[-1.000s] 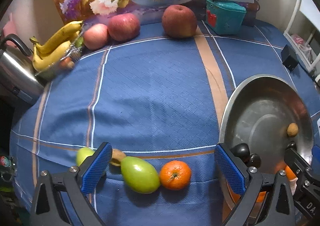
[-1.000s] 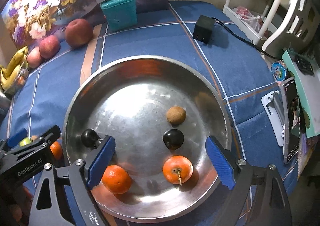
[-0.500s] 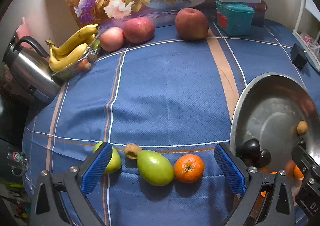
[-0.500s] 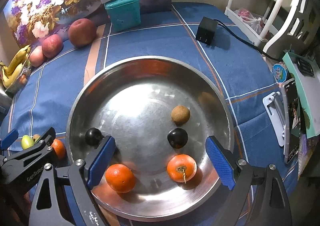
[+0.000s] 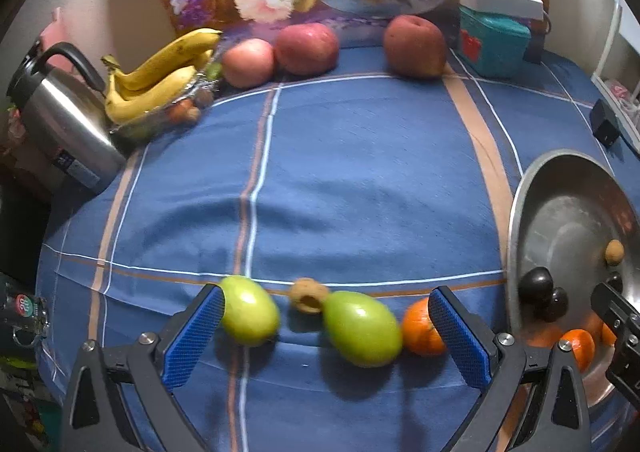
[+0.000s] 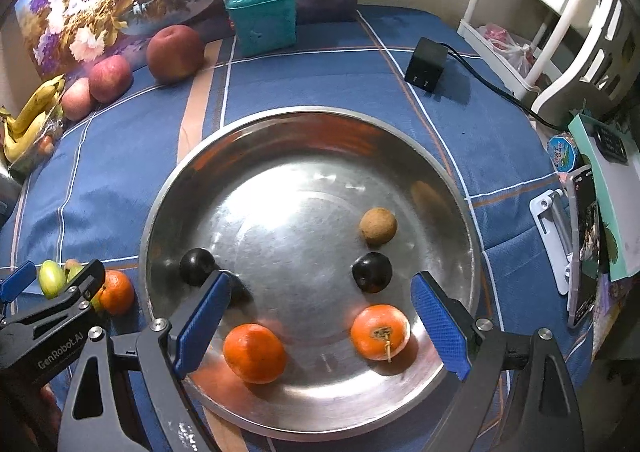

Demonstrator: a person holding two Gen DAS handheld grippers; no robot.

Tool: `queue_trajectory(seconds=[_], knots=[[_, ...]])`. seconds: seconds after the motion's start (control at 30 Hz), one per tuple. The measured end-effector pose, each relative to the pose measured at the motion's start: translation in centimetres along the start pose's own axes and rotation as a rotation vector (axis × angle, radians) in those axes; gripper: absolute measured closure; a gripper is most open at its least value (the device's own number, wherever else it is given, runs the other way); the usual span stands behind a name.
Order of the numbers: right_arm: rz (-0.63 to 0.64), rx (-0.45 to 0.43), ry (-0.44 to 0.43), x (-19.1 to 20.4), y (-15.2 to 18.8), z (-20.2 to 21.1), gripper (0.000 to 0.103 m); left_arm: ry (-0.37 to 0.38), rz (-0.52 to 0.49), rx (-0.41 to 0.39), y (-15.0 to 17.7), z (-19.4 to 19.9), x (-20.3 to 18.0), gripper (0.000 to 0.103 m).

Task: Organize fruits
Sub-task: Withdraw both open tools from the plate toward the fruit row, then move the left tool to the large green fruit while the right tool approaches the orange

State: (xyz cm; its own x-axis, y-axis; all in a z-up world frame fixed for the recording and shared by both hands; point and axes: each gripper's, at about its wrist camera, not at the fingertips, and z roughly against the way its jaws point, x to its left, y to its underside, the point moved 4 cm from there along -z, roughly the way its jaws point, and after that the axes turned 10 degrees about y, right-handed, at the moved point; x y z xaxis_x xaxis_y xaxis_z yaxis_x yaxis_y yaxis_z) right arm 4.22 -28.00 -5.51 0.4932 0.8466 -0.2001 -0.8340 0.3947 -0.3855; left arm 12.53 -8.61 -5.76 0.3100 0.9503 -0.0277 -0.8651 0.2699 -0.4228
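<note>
My left gripper (image 5: 326, 332) hangs open above a row of fruit on the blue cloth. Between its fingers lie a small green fruit (image 5: 250, 310), a little brown fruit (image 5: 308, 294) and a bigger green fruit (image 5: 362, 328). An orange (image 5: 422, 328) sits by the right finger. My right gripper (image 6: 320, 316) is open and empty over the steel bowl (image 6: 304, 120). The bowl holds two oranges (image 6: 254, 352) (image 6: 380, 332), dark plums (image 6: 372, 272) (image 6: 196, 266) and a brown fruit (image 6: 378, 226). The left gripper (image 6: 50, 284) shows beside the bowl's left rim.
Three red apples (image 5: 306, 48), bananas (image 5: 160, 72) and a steel kettle (image 5: 60, 124) line the far left. A teal box (image 6: 262, 18) stands at the back. A black adapter (image 6: 424, 66), a phone (image 6: 584, 244) and a white rack (image 6: 560, 12) are on the right.
My left gripper has shifted left along the fruit row, so both green fruits now lie between its fingers and the orange sits at the right finger. The right gripper has stayed over the bowl.
</note>
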Motion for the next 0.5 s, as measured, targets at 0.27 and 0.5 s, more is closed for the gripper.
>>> queue_trajectory(seconds=[0.27, 0.5], knots=[[0.033, -0.017, -0.001, 1.8, 0.0, 0.6, 0.011, 0.010, 0.082, 0.011, 0.6, 0.4, 4.1, 0.000], [0.068, -0.024, 0.007, 3.6, 0.1, 1.1, 0.011, -0.017, 0.143, 0.025, 1.1, 0.6, 7.9, 0.000]])
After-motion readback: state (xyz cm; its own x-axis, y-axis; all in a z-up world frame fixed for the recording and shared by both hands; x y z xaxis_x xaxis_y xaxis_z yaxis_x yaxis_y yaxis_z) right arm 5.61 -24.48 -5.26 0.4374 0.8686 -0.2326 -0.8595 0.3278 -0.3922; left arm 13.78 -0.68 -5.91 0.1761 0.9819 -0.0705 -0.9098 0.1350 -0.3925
